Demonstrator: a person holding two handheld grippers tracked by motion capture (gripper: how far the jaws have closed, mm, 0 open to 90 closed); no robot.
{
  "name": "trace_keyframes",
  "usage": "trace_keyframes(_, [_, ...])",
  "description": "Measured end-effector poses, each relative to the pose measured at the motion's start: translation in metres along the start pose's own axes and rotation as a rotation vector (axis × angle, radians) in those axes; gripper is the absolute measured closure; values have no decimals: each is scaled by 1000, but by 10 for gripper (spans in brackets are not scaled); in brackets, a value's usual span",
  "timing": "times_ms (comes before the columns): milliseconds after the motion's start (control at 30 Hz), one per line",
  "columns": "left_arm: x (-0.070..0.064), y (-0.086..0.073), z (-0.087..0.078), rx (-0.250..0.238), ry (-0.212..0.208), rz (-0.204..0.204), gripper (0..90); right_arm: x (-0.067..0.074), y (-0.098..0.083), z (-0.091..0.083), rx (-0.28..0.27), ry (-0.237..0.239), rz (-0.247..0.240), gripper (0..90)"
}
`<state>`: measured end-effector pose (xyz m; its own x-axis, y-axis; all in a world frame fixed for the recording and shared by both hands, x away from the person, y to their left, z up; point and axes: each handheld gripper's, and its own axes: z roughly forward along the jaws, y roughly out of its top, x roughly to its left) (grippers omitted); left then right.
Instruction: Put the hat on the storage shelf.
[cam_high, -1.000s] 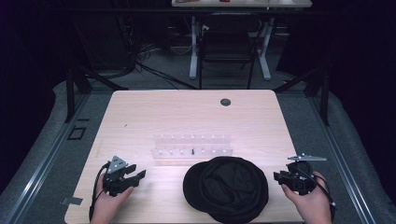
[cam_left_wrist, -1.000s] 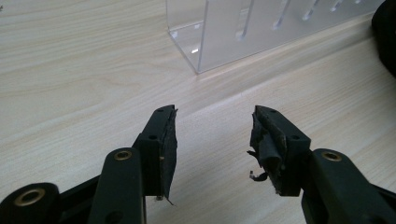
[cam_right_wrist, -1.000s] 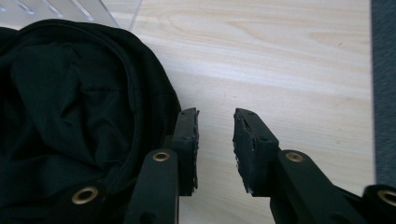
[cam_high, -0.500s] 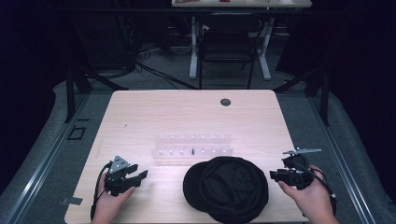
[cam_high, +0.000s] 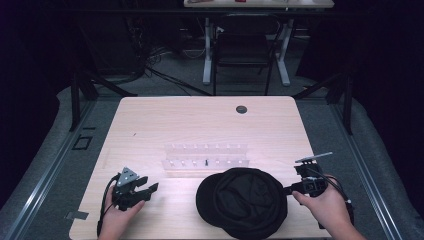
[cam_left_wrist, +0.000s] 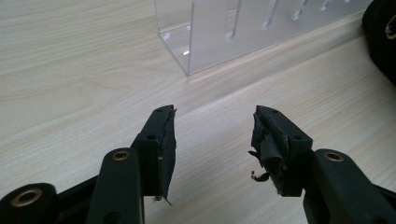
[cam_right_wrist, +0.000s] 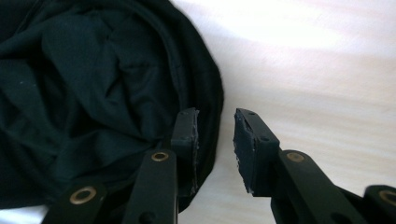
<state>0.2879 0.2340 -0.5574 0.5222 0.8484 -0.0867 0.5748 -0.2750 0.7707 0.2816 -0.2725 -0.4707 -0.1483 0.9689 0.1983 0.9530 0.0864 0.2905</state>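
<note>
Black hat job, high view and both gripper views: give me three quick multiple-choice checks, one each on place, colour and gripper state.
1. Where does the clear rack stand relative to the black hat?
A. Just beyond it, toward the table's far edge
B. On top of it
C. At the hat's right, by the right gripper

2. What colour is the table top?
A. White
B. Light wood
C. Grey

3. How is the left gripper?
A. Shut on the hat
B. Shut on the rack
C. Open, holding nothing

Key: 1 A, the rack sits behind the hat; 2 B, pale wood grain shows; 3 C, bare table lies between its jaws.
</note>
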Motion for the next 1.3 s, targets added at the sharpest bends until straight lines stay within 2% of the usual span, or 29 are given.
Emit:
trace_keyframes(67, [0,0,-1,3,-2,4,492,-5,4,4,28,8,32,696])
trace_keyframes(167, [0,0,-1,2,-3,2,492,-6,5,5,26,2,45,701])
trace_keyframes(233, [0,0,-1,3,-3,3,492,-8,7,5,57,23,58,702])
trace_keyframes(300, [0,0,-1,3,-3,3,492,-8,7,8,78,21,70,711])
trace_keyframes(400, [-1,0,0,1,-2,6,492,-9,9,12,95,47,75,725])
trace_keyframes(633, [-1,0,1,4,-2,12,492,-8,17,24,122,40,64,756])
trace_keyframes(733, [0,0,0,13,-3,13,492,-10,19,26,128,40,45,759])
trace_keyframes(867, [-1,0,1,6,0,12,492,-10,24,30,131,40,54,759])
trace_keyframes(1067, [-1,0,1,7,-1,13,492,-15,26,34,154,69,66,764])
trace_keyframes(1100, [-1,0,2,8,-1,12,492,-14,25,36,142,69,85,764])
trace_keyframes(1167, [-1,0,2,7,-2,12,492,-15,25,39,171,86,79,764])
trace_keyframes(1300, [-2,0,2,5,-2,9,492,-14,25,43,193,89,74,764])
